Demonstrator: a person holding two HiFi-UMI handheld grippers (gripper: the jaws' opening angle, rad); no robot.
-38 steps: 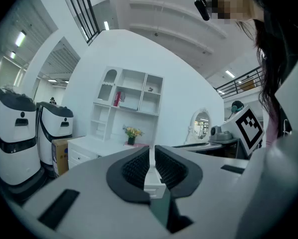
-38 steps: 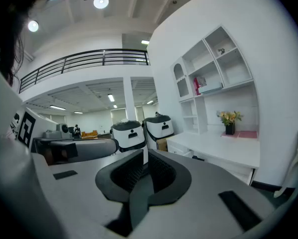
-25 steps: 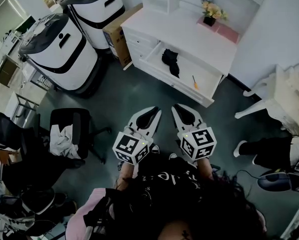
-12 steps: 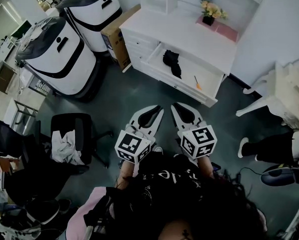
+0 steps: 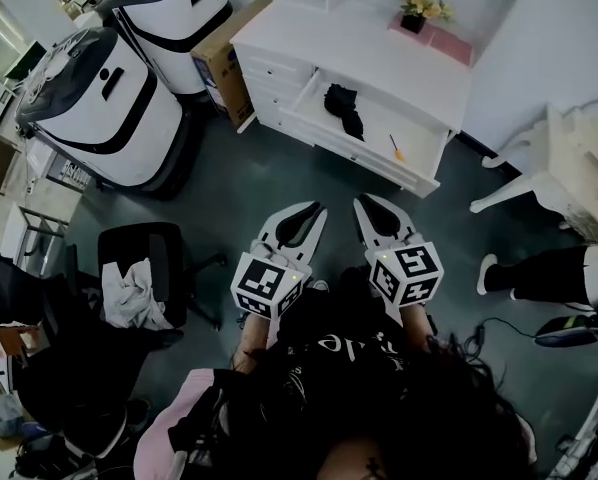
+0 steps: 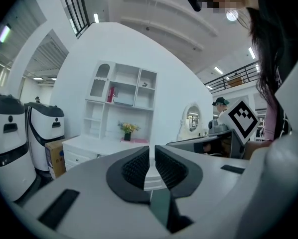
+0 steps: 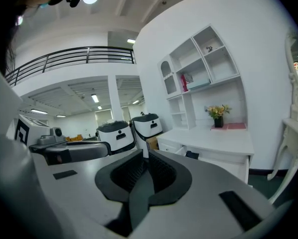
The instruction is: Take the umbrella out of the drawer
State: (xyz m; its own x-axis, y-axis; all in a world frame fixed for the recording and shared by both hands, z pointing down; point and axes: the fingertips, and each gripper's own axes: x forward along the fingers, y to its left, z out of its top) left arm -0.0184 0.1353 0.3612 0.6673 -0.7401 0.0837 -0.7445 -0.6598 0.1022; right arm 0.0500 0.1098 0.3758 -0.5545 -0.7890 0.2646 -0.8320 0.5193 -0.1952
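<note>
Now, umbrella (image 5: 344, 110) inside open drawer (image 5: 364, 156)

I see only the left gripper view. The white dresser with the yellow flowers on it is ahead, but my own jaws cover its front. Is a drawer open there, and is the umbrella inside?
Observer: Yes. The head view shows a wide white drawer pulled out, and a black folded umbrella lies in it, toward the left in that view.
Operator: Is anything else in the drawer?
Observer: One small orange-handled tool lies further right, apart from the umbrella.
Operator: What is the right gripper doing?
Observer: By its own view, the right gripper is shut with nothing between its jaws, and it is short of the dresser.
</note>
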